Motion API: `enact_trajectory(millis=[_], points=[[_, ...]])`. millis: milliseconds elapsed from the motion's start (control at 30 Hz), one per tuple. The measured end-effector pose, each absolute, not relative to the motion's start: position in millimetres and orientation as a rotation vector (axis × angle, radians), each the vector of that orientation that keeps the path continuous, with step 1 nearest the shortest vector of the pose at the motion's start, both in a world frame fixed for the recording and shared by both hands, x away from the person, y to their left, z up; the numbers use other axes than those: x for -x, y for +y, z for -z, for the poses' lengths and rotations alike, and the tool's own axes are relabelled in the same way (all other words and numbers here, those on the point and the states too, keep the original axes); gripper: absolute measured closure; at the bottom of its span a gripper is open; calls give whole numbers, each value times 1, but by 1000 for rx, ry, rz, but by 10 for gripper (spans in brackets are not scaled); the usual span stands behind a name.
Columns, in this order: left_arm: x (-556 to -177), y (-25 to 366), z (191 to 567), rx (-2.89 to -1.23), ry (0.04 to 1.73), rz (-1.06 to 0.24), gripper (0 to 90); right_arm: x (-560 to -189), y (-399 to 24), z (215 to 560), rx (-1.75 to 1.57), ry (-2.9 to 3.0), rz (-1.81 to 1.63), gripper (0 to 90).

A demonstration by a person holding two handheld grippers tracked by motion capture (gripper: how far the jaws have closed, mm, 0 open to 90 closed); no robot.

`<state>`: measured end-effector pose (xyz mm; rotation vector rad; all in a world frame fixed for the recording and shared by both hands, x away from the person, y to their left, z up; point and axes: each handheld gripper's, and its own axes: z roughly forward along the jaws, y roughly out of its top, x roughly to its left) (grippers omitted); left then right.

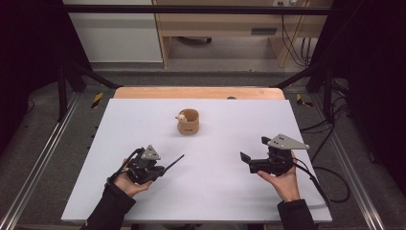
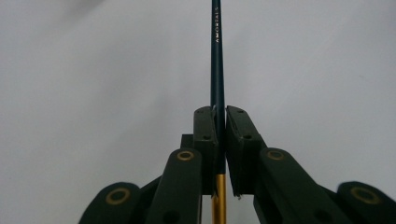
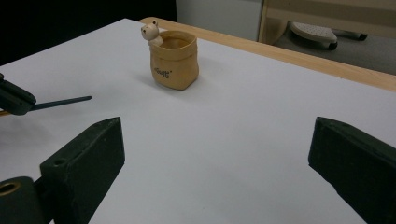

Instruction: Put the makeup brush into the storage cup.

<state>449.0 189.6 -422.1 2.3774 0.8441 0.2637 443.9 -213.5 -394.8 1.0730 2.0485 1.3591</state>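
Observation:
My left gripper (image 1: 160,169) is shut on a thin dark pencil (image 2: 217,56) with a gold lower end; the shaft sticks out past the pads, up and to the right over the table (image 1: 173,162). In the left gripper view both pads press on the shaft. A tan sack-shaped cup (image 1: 187,121) with a small bear figure on its rim stands at the table's middle back, apart from both grippers. My right gripper (image 1: 253,154) rests at the right with its jaws wide open and nothing between them, facing the cup (image 3: 174,59). The pencil tip (image 3: 65,101) shows at that view's left.
A white sheet (image 1: 215,191) covers the table, with a wooden edge (image 1: 198,92) at the back. Black frame rails stand on both sides. A cable (image 1: 318,184) trails from the right gripper off the table's right side.

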Motion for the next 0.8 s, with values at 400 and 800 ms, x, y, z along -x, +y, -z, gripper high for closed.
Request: enact_trajectory(millis=[400, 800], points=[[-443, 183, 416, -2362, 793, -235, 830, -442, -204, 395, -1049, 2085, -1346, 42], [-436, 172, 413, -2348, 739, -218, 830, -440, -191, 394, -998, 2136, -1336, 48]])
